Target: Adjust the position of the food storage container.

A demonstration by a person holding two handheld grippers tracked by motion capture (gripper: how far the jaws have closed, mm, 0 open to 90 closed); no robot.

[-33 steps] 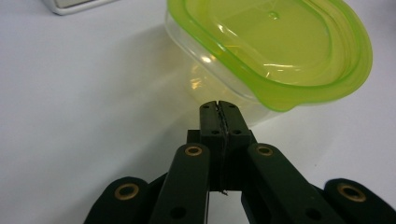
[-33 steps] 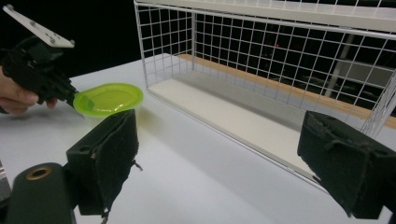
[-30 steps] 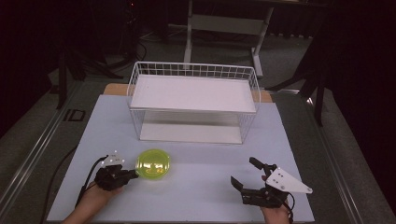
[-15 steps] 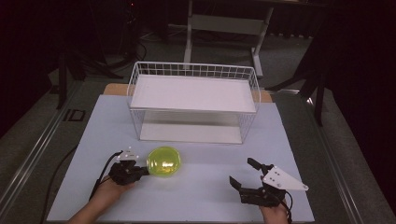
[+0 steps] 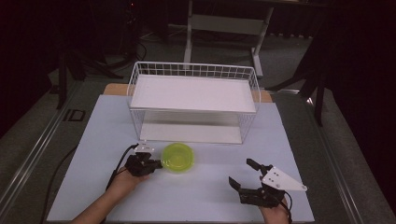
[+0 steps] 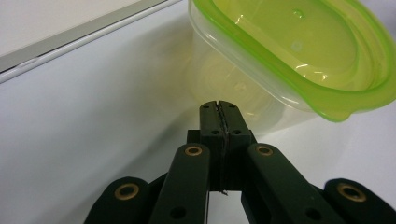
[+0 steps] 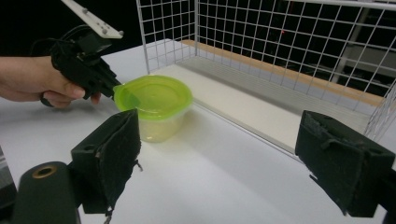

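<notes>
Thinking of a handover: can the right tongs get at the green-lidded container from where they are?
Probably yes. The right tongs stand open, and bare table lies between them and the container. The shut left tongs sit against its far side, away from the right tongs' approach.

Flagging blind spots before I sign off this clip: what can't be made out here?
- Container contents: the green lid covers them in the high view.
- Left gripper contact: shut tips sit at the container wall in its own view; touching or apart, cannot tell.
- Wire rack: cut off by the right gripper view's top and right edges.
</notes>
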